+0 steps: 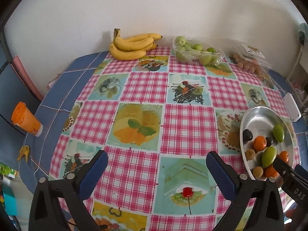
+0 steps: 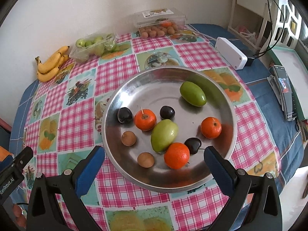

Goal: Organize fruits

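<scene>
Left claw: the left gripper (image 1: 156, 163), black with blue-padded fingers, hangs wide open and empty over the pink-checked, fruit-printed tablecloth (image 1: 144, 88).
Right claw: the right gripper (image 2: 154, 156) is likewise spread wide with nothing held, its fingers framing the near rim of the round silver metal dish (image 2: 123, 88).
Dish contents: three orange mandarins (image 2: 145, 119), two elongated green fruits (image 2: 192, 94), three dark purple round fruits (image 2: 125, 115) and two small brown round fruits (image 2: 128, 138), all loose in the dish.
Far edge, by the wall: a bunch of yellow bananas (image 1: 132, 46) lies bare on the table; just beside it a clear plastic-wrapped tray of green fruits (image 1: 196, 52); farther along, a clear lidded plastic box of small brown fruits (image 2: 159, 22), some of them spilling out in front of it.
Writing: "GenRobot.AI" reads on the left gripper's body in the right wrist view; "DAS" on the right gripper's body in the left wrist view. The box lid's label is too small to read.
Elsewhere: a white rectangular plastic box (image 2: 231, 53) beyond the dish; an orange lidded cup (image 1: 26, 120) off the table's left side.
</scene>
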A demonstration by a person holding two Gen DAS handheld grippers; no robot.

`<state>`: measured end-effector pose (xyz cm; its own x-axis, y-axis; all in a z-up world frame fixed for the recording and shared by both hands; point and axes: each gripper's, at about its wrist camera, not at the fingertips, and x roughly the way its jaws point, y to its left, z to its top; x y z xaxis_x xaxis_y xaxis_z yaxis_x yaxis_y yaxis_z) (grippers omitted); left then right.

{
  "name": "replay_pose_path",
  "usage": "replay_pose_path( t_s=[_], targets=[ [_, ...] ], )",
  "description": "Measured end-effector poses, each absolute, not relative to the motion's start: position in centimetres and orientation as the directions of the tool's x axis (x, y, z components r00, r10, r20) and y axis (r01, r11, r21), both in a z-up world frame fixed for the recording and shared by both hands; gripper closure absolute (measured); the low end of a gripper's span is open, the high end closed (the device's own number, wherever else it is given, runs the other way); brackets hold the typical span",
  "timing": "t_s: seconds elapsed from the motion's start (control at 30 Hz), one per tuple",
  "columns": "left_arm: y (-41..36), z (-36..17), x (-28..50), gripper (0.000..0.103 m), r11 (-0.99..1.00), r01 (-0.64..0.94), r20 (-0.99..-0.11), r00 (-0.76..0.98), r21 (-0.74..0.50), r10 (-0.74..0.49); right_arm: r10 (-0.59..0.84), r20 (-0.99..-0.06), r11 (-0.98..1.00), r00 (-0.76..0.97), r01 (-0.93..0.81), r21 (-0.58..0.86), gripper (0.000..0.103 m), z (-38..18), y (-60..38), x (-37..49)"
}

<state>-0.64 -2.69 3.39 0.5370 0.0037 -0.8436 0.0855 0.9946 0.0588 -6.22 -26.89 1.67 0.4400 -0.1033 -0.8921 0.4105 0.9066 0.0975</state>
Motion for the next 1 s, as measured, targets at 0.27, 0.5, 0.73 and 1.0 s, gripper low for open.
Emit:
replay_pose_path(
  t_s=[0.27, 0.5, 0.73, 1.0],
  targets=[
    [-2.72, 3.41, -0.62, 0.000, 0.994, 0.099, -0.848, 0.530, 0.043, -0.016, -0.109, -0.890, 0.906, 0.443, 0.412, 0.094, 0.000, 1.93, -26.78, -6.42],
    [-2.57, 3.00, -0.44, 0.000, 0.994, 0.097, -0.856, 0.518, 0.043, -0.013, -0.108, -0.891, 0.907, 0.440, 0.412, 0.093, 0.000, 1.89, -26.89, -6.40],
    [-2.63, 2.81, -0.33, 0.000, 0.994, 0.102, -0.859, 0.512, 0.045, -0.014, -0.107, -0.893, 0.906, 0.437, 0.412, 0.093, 0.000, 1.67, -27.00, -6.37],
    [-2.55, 2.76, -0.32, 0.000, 0.993, 0.107, -0.860, 0.510, 0.046, -0.015, -0.107, -0.894, 0.907, 0.436, 0.411, 0.092, 0.001, 1.63, -26.92, -6.35]
  ],
)
